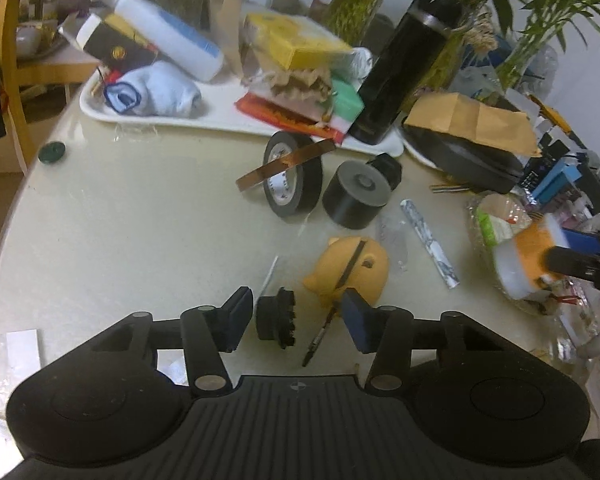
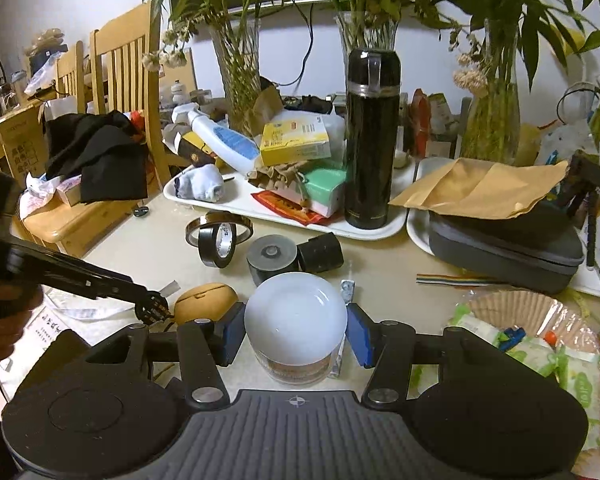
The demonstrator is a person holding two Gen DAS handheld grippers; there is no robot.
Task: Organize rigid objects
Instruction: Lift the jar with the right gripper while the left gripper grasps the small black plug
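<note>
One white-lidded jar (image 2: 296,322) gripped in right claw (image 2: 296,330); left claw (image 1: 296,318) unclenched around one black toothed part (image 1: 277,322)

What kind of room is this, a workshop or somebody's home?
Most likely a home dining area: wooden chairs stand by a cluttered table, with plants in glass vases and a black flask on a tray.

Far side: glass vases (image 2: 494,92) of green stems along the wall. Left: wooden chairs (image 2: 120,80), black cloth (image 2: 100,156) heaped on one seat. Right: brown paper envelope (image 2: 480,184) over a grey case (image 2: 504,248).
</note>
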